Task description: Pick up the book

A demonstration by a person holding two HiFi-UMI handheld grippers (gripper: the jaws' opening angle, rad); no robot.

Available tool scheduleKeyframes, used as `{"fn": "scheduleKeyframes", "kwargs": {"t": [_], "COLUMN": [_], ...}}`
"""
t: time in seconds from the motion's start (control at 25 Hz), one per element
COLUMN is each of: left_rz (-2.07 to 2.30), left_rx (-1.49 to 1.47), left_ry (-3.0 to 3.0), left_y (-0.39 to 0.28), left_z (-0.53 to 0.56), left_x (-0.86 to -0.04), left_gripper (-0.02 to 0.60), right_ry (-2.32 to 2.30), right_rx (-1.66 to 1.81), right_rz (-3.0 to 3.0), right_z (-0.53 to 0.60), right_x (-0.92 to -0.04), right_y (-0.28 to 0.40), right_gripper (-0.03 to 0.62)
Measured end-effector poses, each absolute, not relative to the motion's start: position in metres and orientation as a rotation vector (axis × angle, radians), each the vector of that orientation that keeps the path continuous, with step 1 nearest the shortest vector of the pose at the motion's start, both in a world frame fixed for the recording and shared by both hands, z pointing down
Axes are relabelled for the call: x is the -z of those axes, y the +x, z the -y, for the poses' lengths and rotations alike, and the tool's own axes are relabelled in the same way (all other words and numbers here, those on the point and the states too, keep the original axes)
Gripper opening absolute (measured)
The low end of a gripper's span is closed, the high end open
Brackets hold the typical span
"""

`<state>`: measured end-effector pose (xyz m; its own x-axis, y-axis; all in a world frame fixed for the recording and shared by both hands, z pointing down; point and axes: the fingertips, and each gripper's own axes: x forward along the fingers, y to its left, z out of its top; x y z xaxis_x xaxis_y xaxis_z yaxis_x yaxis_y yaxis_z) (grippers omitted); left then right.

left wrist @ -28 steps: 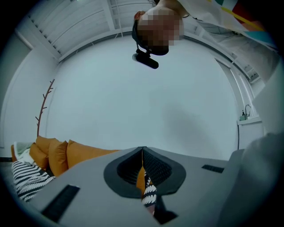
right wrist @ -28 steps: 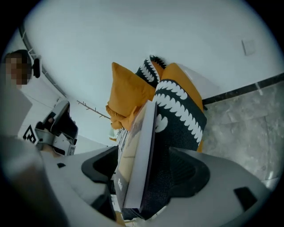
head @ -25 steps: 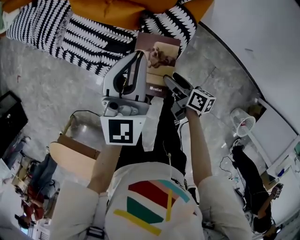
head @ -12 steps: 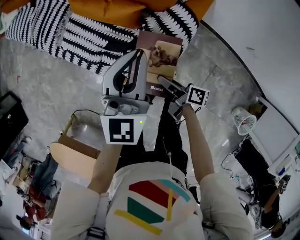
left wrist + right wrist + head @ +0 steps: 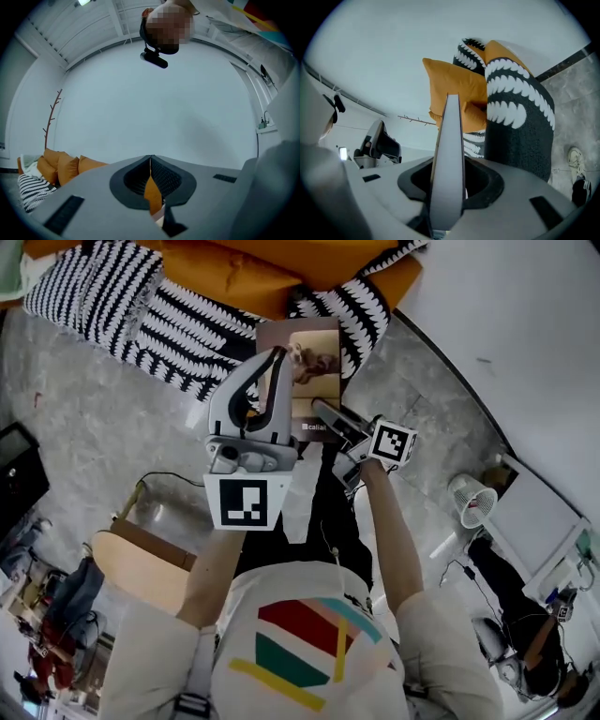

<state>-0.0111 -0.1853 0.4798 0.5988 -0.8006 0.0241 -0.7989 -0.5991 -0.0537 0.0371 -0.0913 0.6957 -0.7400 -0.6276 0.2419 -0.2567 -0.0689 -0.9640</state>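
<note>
The book has a brown cover with a tan picture and is in the head view in front of the striped sofa throw. My right gripper grips its near lower corner and holds it up, and its jaws are still closing on it. In the right gripper view the book stands edge-on between the two jaws as a pale grey strip. My left gripper hangs just left of the book with its jaws together and nothing in them. In the left gripper view my left gripper points at a bare white wall.
A black-and-white striped throw and orange cushions lie on the sofa behind the book. A white wall runs along the right. A white mesh bin stands on the grey floor at the right, and a wooden seat at the left.
My right gripper closed on the book's near corner and lifted it; the book now sits more upright and further left in the head view. My left gripper rose a little.
</note>
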Motion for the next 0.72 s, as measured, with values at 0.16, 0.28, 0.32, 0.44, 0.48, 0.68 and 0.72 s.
{"fn": "scheduleKeyframes", "kwargs": {"t": [0.16,0.28,0.32,0.44,0.48,0.68,0.72], "left_rz": [-1.464,-1.526,-1.545,-1.588,-1.589,-1.584,-1.59], "left_rx": [0.001,-0.056,-0.07,-0.137,-0.156,-0.176,-0.171], "left_ry": [-2.728,-2.693,-2.686,-2.648,-2.627,-2.545,-2.527], "left_y": [-0.029,-0.043,-0.047,-0.055,-0.056,-0.07,-0.074], "left_z": [0.188,0.185,0.183,0.186,0.187,0.183,0.183], "left_x": [-0.443,-0.411,-0.402,-0.375,-0.366,-0.327,-0.322], "left_gripper": [0.009,0.008,0.008,0.008,0.008,0.008,0.009], "right_ry": [-0.985,-1.029,-1.042,-1.042,-1.034,-1.001,-0.992], "right_rx": [1.739,1.613,1.572,1.419,1.367,1.2,1.172], "right_rz": [-2.0,-2.067,-2.088,-2.161,-2.181,-2.19,-2.187], "right_z": [0.117,0.131,0.134,0.151,0.157,0.16,0.16], "right_x": [-0.637,-0.583,-0.565,-0.509,-0.491,-0.413,-0.401], "right_y": [0.036,0.036,0.037,0.042,0.044,0.046,0.046], "right_gripper": [0.158,0.158,0.158,0.158,0.158,0.158,0.158]}}
